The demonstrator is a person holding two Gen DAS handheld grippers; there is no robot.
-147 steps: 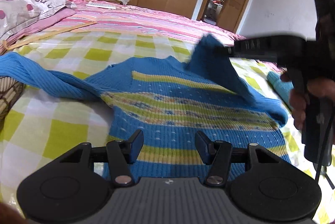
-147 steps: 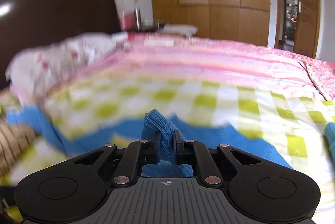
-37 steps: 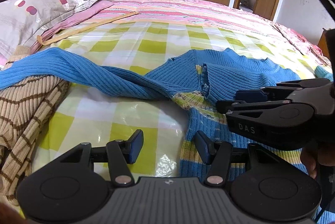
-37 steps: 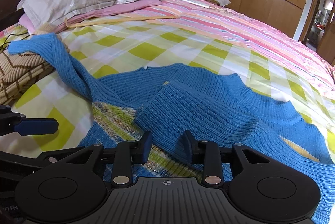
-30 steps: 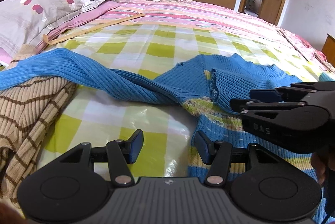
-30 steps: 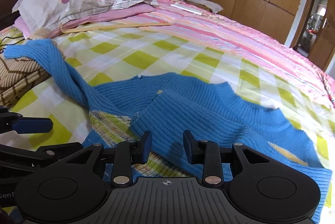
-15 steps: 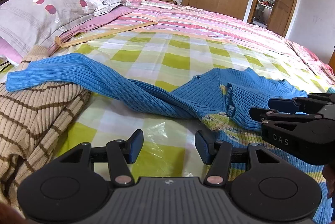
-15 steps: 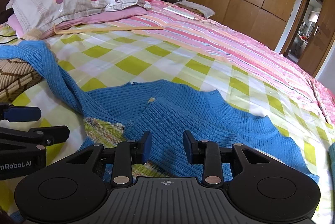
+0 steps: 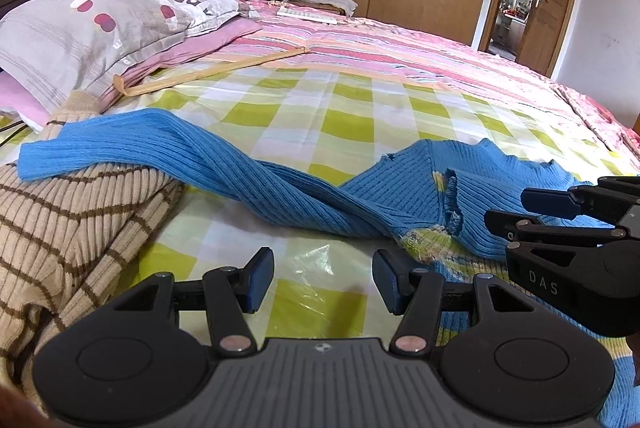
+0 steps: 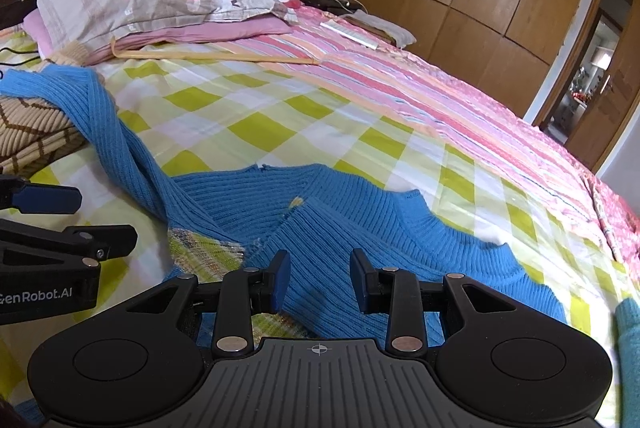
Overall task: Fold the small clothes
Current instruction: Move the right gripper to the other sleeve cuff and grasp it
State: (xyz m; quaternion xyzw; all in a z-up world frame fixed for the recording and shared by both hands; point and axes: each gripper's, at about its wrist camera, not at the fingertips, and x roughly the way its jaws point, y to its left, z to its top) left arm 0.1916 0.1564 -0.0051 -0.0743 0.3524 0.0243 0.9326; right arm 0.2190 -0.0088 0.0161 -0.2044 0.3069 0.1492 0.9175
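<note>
Folding the sweater (image 9: 404, 195): left gripper (image 9: 322, 282) and right gripper (image 10: 318, 278), both gaping empty, are needing its outstretched sleeve (image 9: 168, 151) next.

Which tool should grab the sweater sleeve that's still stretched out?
Probably left. The left tool is open and faces the unfolded sleeve. The right tool is open over the folded sleeve.

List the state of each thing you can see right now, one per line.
Left tool: open, empty.
Right tool: open, empty.
Blue sweater: flat on the bed, one sleeve folded across.
Other sleeve: stretched out over the striped beige garment.
Door: open.
</note>
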